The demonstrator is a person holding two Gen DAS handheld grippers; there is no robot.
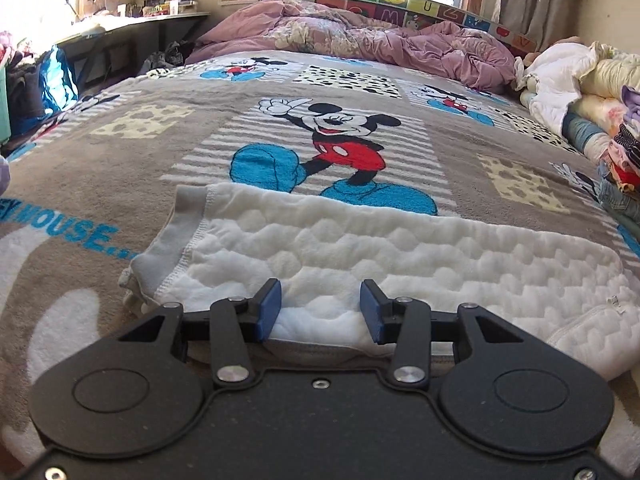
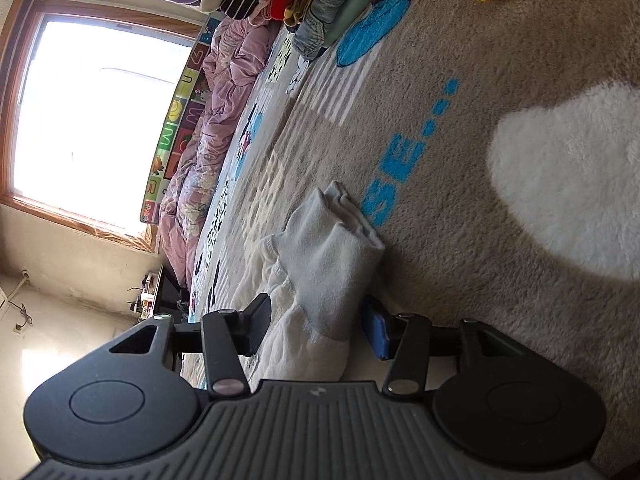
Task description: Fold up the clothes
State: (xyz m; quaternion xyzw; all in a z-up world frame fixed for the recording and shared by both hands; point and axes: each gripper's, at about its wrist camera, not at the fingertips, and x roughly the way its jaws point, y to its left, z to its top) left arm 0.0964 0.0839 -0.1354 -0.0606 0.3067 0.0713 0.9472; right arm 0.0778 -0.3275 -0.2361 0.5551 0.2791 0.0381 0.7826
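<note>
A white quilted garment (image 1: 360, 256) with grey cuffs lies folded flat on the near part of a bed, on a grey cartoon-mouse blanket (image 1: 168, 152). The left tool (image 1: 320, 310) hangs just over the garment's near edge with its blue pads (image 1: 270, 312) partly apart; the fabric shows between them, but neither pad presses on it. In the right wrist view, which is rolled sideways, the right tool (image 2: 316, 330) also stands partly open, its pads on either side of the garment's grey sleeve end (image 2: 328, 264) without gripping it. A crumpled pink quilt (image 1: 360, 44) lies at the far end of the bed, and a stack of folded clothes (image 1: 616, 152) sits along the right edge.
</note>
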